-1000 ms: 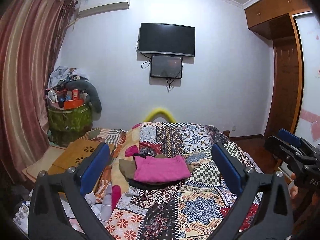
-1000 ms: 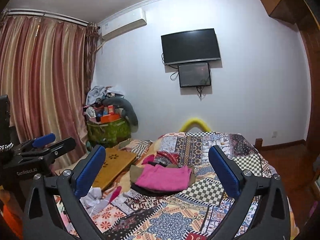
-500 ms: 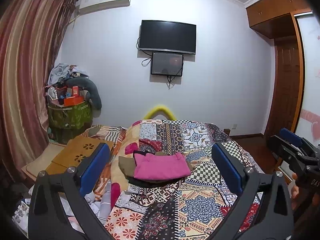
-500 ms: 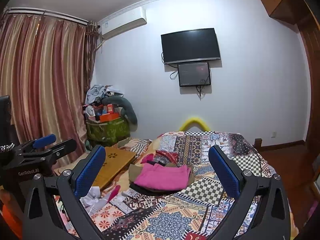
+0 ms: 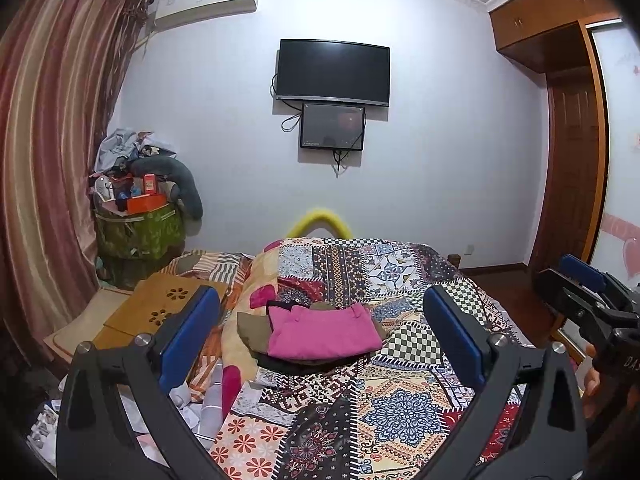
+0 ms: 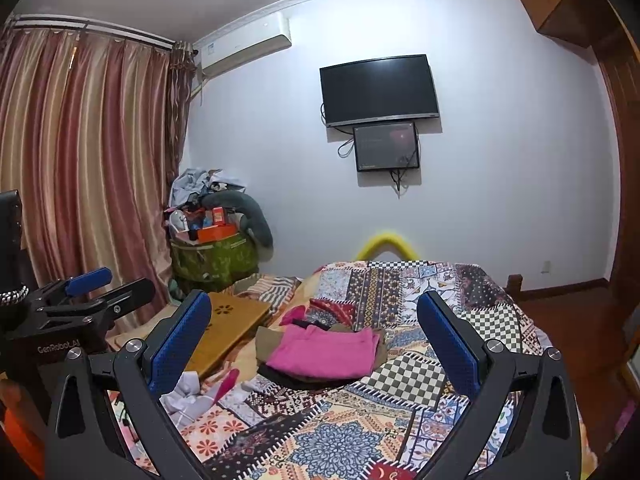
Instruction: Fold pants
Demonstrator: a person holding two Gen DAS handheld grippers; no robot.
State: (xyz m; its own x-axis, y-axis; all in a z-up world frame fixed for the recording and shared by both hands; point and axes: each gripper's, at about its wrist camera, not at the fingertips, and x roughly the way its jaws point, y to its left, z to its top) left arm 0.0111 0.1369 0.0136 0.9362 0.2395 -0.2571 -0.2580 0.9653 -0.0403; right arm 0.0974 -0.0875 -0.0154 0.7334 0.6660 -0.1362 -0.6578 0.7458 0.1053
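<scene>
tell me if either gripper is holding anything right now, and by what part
Nothing is held. The left gripper and right gripper are both open and empty, above the bed, short of the pink pants.

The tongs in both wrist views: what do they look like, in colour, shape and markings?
The left tongs and the right tongs look alike: black angular frames with silver screws, and two long fingers lined with textured blue pads. In the right wrist view, the left tool's body bears white lettering that seems to read "GenRobot.AI". A fingertip shows at its edge; no sleeve or cable is clearly seen.
</scene>
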